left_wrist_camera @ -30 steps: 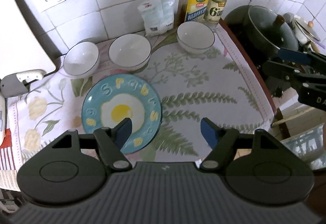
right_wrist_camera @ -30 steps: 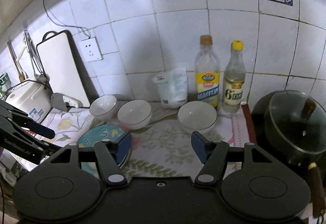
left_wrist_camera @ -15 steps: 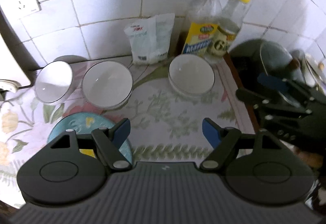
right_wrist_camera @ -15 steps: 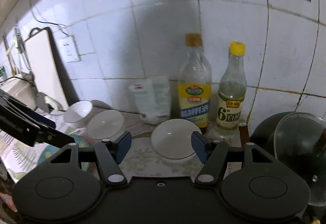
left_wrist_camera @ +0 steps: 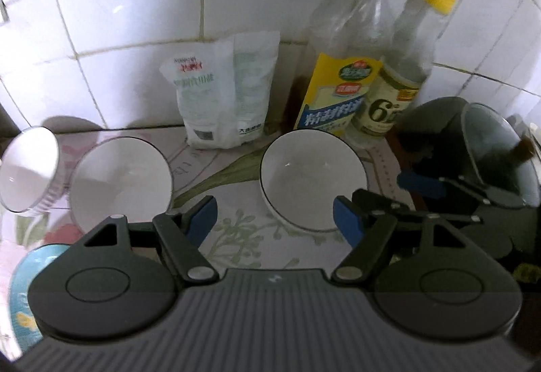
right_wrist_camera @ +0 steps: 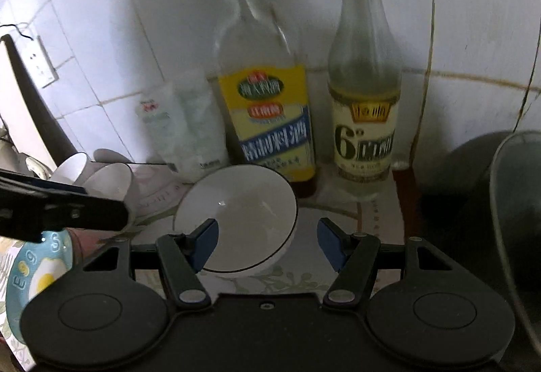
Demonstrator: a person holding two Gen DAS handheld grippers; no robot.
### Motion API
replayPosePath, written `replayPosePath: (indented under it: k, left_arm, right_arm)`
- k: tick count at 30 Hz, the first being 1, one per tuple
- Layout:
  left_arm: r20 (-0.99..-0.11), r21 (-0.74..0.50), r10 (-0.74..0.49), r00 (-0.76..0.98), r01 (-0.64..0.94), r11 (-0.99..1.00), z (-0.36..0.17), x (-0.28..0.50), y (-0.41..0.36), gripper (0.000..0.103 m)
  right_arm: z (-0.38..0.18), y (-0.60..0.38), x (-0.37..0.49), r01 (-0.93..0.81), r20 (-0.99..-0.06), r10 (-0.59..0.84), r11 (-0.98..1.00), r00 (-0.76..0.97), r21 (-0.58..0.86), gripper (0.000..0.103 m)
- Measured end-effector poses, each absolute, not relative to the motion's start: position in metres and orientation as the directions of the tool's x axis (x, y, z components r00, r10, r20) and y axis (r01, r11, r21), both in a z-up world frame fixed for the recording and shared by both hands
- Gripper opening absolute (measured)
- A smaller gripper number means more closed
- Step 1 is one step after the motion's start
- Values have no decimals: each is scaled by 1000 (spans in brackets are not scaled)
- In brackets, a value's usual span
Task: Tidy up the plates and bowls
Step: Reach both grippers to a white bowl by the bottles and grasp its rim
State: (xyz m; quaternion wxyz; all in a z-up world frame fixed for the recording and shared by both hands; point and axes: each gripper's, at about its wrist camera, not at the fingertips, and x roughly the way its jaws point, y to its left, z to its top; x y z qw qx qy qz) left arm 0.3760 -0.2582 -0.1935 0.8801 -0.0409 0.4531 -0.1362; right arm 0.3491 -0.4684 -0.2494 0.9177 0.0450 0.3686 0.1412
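Glossy white wall tiles (right_wrist_camera: 162,0) back a counter (left_wrist_camera: 243,230) under leaf-printed cloth. Round white glazed bowl (right_wrist_camera: 236,216) sits smooth, dark-rimmed. Left claw (left_wrist_camera: 274,220) and right claw (right_wrist_camera: 267,242) both gape wide, empty.

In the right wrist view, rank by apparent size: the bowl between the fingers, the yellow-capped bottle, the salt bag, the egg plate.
1. Yellow-capped bottle, tallest.
2. Bowl, though it is nearest the camera, so this is unsure.
3. Salt bag.
Egg plate: cut off by the edge and the right gripper, so unrankable.
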Motion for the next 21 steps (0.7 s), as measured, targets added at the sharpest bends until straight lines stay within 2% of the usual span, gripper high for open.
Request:
replayPosePath:
  k: [4, 6, 8, 14, 16, 18, 19, 21]
  left_arm:
    - [-805, -203, -259, 534, 161, 966, -218, 396, -267, 68]
    - [-810, -183, -218, 544, 118, 976, -227, 404, -268, 62]
    - [-818, -159, -187, 543, 98, 982, -232, 410, -270, 61]
    - [-836, -178, -198, 511, 89, 980, -245, 423, -271, 54]
    - [-846, -180, -197, 495, 83, 980, -251, 425, -272, 46]
    - [-856, -179, -198, 477, 85, 980, -256, 425, -272, 31]
    - [-856, -189, -210, 472, 91, 978, -257, 424, -272, 27]
    - [-845, -222, -246, 475, 107, 969, -258, 421, -272, 13]
  right_arm:
    - [-266, -471, 365, -209, -683, 310, 951, 662, 229, 68]
    - [-270, -472, 370, -202, -681, 321, 947, 658, 251, 68]
    - [-272, -472, 374, -194, -685, 325, 945, 652, 263, 68]
    - [-277, -471, 381, -203, -693, 343, 939, 634, 279, 67]
    - [-279, -471, 383, -200, -698, 348, 936, 625, 289, 63]
    - [-283, -470, 385, -191, -708, 353, 934, 612, 300, 55]
    - [-284, -470, 386, -182, -716, 356, 933, 601, 311, 47]
    - [-287, -470, 387, -148, -733, 336, 939, 592, 310, 37]
